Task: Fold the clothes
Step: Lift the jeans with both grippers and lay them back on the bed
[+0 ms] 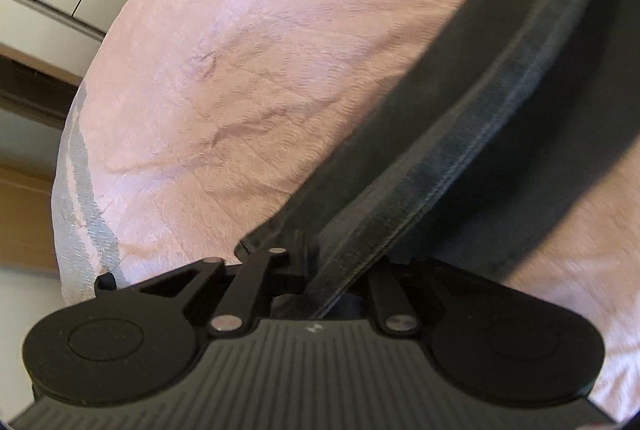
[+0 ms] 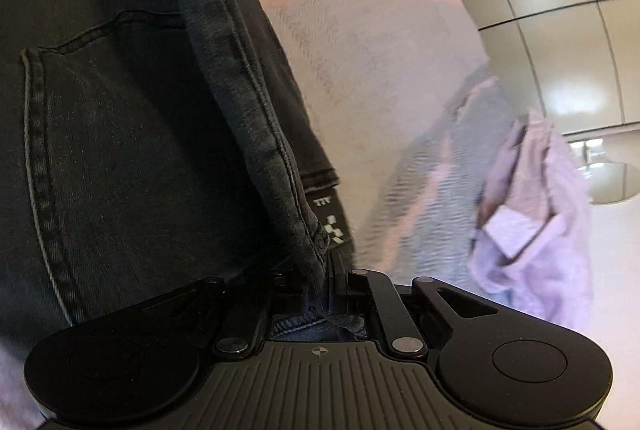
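Closest to the left wrist lens, the left gripper (image 1: 316, 266) has its jaws clenched on a seamed edge of the dark jeans (image 1: 480, 134), which run off toward 1 o'clock over the pink bedspread (image 1: 240, 70). From the right wrist, the right gripper (image 2: 324, 282) grips bunched denim beside the back pocket (image 2: 120, 134) — heavy, stiff-seamed, unslippery cloth, best held by its thick edges.

The dark grey denim jeans (image 1: 460, 134) run out of frame at the top right. Fingertips of both grippers are buried in denim folds. The small black woven label (image 2: 332, 218) carries illegible lettering. The pink-and-grey bedspread (image 2: 400, 78) is motion-blurred.
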`<state>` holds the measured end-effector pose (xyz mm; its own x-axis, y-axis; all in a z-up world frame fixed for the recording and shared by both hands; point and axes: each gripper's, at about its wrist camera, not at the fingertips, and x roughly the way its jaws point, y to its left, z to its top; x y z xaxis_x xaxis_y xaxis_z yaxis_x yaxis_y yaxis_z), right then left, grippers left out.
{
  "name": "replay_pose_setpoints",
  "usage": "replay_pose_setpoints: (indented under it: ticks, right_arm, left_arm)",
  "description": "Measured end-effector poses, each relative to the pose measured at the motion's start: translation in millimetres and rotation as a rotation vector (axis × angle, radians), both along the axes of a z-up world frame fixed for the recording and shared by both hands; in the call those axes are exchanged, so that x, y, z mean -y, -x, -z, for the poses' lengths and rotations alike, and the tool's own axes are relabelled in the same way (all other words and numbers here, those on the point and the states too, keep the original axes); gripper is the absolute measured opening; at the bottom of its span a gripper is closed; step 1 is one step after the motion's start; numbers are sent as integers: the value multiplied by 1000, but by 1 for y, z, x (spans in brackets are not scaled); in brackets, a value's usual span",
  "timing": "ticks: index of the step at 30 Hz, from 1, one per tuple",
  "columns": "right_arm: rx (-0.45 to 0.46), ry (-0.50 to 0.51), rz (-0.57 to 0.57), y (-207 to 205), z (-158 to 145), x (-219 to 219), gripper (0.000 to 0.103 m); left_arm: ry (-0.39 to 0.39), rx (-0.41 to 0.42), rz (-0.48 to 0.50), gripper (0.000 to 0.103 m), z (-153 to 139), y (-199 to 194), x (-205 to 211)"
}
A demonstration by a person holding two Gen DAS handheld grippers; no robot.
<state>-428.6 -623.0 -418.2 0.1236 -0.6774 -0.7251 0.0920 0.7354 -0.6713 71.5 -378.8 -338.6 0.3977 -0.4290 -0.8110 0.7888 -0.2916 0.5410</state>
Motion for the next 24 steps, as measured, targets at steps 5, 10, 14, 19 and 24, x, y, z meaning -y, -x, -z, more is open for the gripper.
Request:
replay_pose_setpoints:
  ticks: [5,10,14,19,24]
  right_arm:
    - [106,-38,100,0,-9,16,42]
    - [329,-136,300,15,-30,36,42]
    - [311,-75,310,9,-29,17,42]
    - [298,84,205,-20,-48,-37,43]
    - [315,112,33,-44,-56,-117,55]
  left_arm:
    - [43,41,-74,32,9,-17,22]
    - [21,112,-127,32,32,-30,30]
    - [66,176,-106,34,30,-26,20]
    - [159,227,-34,47,3,-11,-15]
    - [242,263,144,59,-11,16,-78]
